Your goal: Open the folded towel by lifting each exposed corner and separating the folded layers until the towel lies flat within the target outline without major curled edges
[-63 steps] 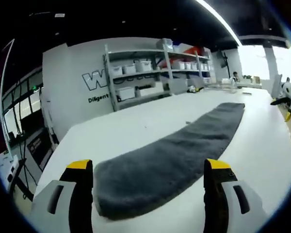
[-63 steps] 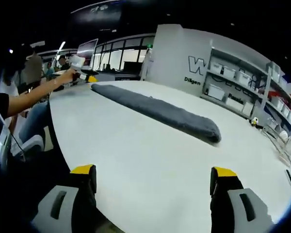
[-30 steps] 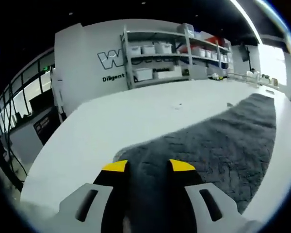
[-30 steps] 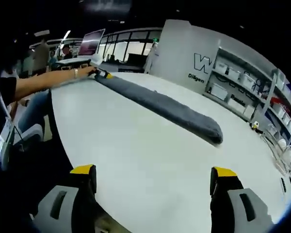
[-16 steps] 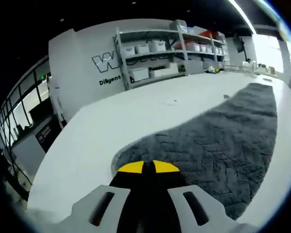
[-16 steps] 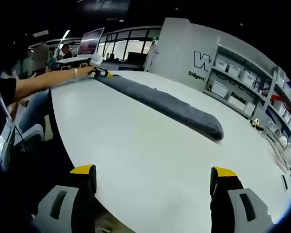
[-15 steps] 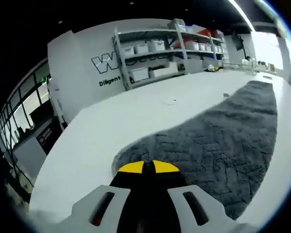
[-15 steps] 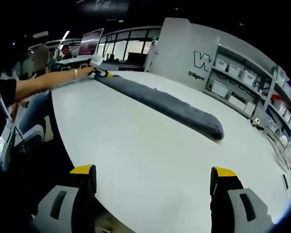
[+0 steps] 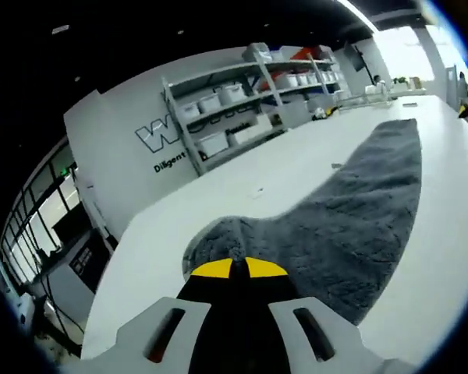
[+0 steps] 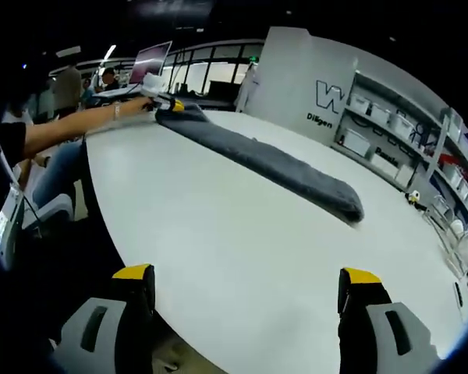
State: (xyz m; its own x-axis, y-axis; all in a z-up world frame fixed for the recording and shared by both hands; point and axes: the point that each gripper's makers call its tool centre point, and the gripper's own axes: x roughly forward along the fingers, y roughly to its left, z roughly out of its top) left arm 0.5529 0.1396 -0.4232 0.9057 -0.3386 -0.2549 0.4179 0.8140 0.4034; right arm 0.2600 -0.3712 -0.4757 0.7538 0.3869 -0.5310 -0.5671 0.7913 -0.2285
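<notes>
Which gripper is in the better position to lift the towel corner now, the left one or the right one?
Left. The left gripper is already shut on the near end of the grey towel. The right gripper is open over the bare white table, well away from the towel.

A broad white surface point(image 10: 242, 234) carries the things. A long grey towel point(image 10: 273, 167) lies on it, running from 10 to 3 o'clock in the right gripper view

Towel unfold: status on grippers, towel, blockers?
Left gripper shut on towel corner, lifting it. Right gripper open, off the table edge. Towel a long folded strip. Nothing in the way.
</notes>
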